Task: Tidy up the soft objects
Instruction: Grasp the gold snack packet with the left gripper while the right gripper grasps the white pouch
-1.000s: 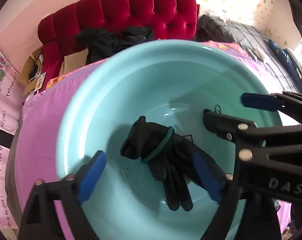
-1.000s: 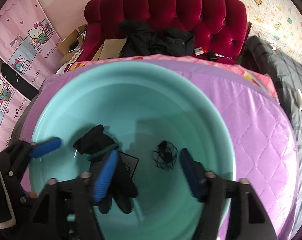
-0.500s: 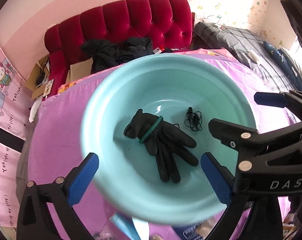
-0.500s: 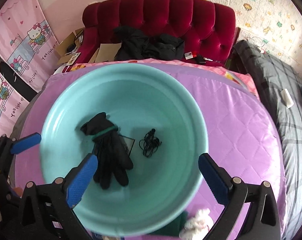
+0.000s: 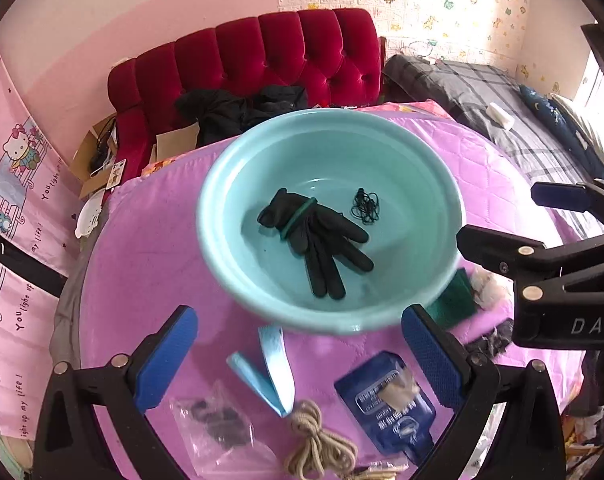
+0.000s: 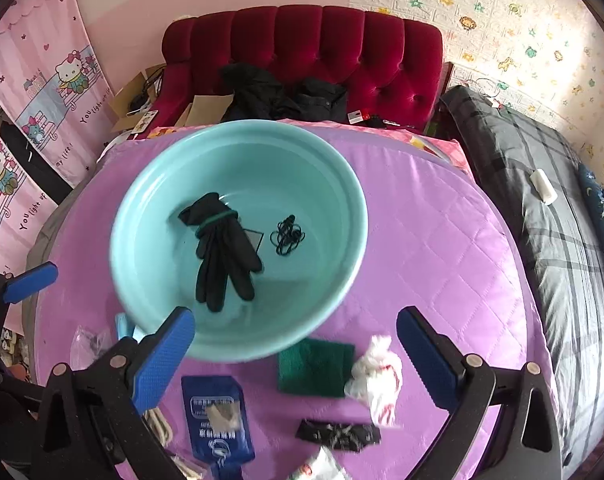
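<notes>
Both the left gripper (image 5: pixel 298 356) and right gripper (image 6: pixel 296 354) are hanging wide open, holding nothing. Black gloves (image 5: pixel 315 238) (banded together) are lying inside the teal basin (image 5: pixel 222 248) at frame centre, beside a black cord tangle (image 5: pixel 365 206).

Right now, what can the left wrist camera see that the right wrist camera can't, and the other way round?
Only the left wrist view shows the whole coiled tan rope and the folded light-blue strip. Only the right wrist view shows the black scrap clearly and the whole green cloth. Both show the teal basin holding the black gloves and the tangled black cord, and the blue pouch.
</notes>
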A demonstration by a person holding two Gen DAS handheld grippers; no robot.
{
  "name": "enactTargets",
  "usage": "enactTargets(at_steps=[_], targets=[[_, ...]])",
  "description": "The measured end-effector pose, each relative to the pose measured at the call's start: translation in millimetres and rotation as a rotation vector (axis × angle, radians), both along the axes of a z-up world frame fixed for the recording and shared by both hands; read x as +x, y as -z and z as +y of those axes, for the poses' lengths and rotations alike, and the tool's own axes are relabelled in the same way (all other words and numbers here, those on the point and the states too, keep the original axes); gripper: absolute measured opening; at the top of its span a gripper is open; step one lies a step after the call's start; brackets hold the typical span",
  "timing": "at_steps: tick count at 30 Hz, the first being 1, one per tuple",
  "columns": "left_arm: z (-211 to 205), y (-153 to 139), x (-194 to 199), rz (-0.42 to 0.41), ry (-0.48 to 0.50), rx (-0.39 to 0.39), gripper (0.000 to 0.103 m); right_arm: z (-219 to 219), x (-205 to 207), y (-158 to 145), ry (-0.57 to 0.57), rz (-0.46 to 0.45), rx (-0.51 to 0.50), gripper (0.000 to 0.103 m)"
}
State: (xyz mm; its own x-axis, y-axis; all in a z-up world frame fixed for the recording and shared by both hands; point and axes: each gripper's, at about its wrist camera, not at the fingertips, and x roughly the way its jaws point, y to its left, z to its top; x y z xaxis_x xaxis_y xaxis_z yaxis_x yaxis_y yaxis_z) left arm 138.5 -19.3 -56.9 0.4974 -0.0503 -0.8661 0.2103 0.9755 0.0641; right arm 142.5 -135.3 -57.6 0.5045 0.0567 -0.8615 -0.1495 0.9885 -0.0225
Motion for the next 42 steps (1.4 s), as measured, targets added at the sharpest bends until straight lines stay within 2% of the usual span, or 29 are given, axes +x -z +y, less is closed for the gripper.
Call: enactTargets(at_steps=[8,14,22,28,34,42], targets=[[1,3,-45,-0.021,0.005,0.008,0.103,-8,-44,2,0.018,-0.002,-0.016,0.103],[4,22,-78,0.014,0.009,0.002,0.103,-14,-77,18,0.040,0.013,-0.038,0.103],[7,52,-117,0.043,0.007,-0.005,0.103,-21,-106,55,0.079,0.083,-0.048,0.103],[8,83,-139,0.104,-0.007,-0.022,0.103,-26,-120,86,0.100,0.154,-0.043,0.103],[1,103,-151,0.147,0.009,-0.019,0.103,-29,-132,121,0.126,0.230,-0.033,0.103],[3,125,-157,0.236,0.001,-0.048,0.103,-32,-136,150,0.141,0.309,0.002,0.103]])
